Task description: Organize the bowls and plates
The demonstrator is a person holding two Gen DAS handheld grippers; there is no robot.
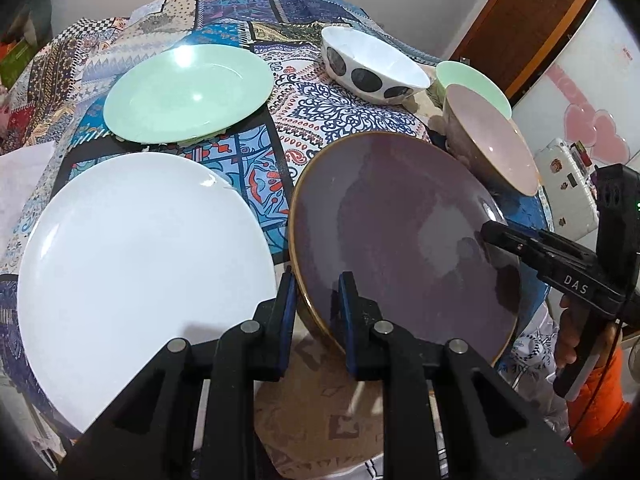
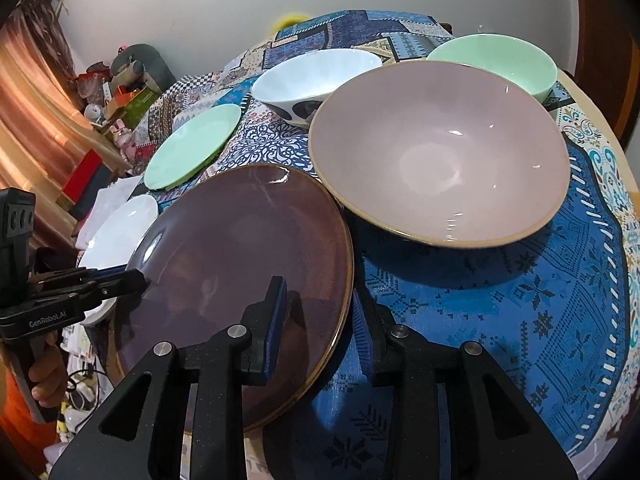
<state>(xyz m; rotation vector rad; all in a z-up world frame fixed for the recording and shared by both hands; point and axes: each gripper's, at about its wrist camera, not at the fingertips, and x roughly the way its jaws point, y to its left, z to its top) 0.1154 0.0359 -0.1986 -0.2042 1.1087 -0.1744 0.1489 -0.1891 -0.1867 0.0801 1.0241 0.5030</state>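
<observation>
Scene: While I steer both hand-held tools from afar, one brown plate [image 1: 400, 240] is lifted off the patterned counter [image 2: 500, 300], gripped at two sides of its rim
Left gripper [image 1: 318, 304]: jaws clenched on the plate's near-left rim, one blue pad under the lip and one on the glazed face; the pinch sits at the edge because a flat plate offers no other purchase
Right gripper [image 2: 320, 320]: jaws straddle the plate's right rim, one pad on top, the other below the edge; I read this as a grasp, looser than the left
Why two holds: my judgement is that a wide, heavy plate held by one edge would sag or twist, so opposite rims share the load and keep it nearly level
Plate's place: raised and tilted, its far edge just beside the pink bowl [image 2: 440, 152], close enough that I cannot tell whether they touch
White plate [image 1: 140, 272]: flat on the counter at the left, just beside the brown one, a likely base for a stack
Green plate [image 1: 188, 92]: flat, farther back on the left
Bowls: the spotted bowl [image 1: 372, 64] and the green bowl [image 2: 500, 60] stand behind the pink one, grouped at the right, plates kept left
Risk: a swing toward the pink bowl could knock it
</observation>
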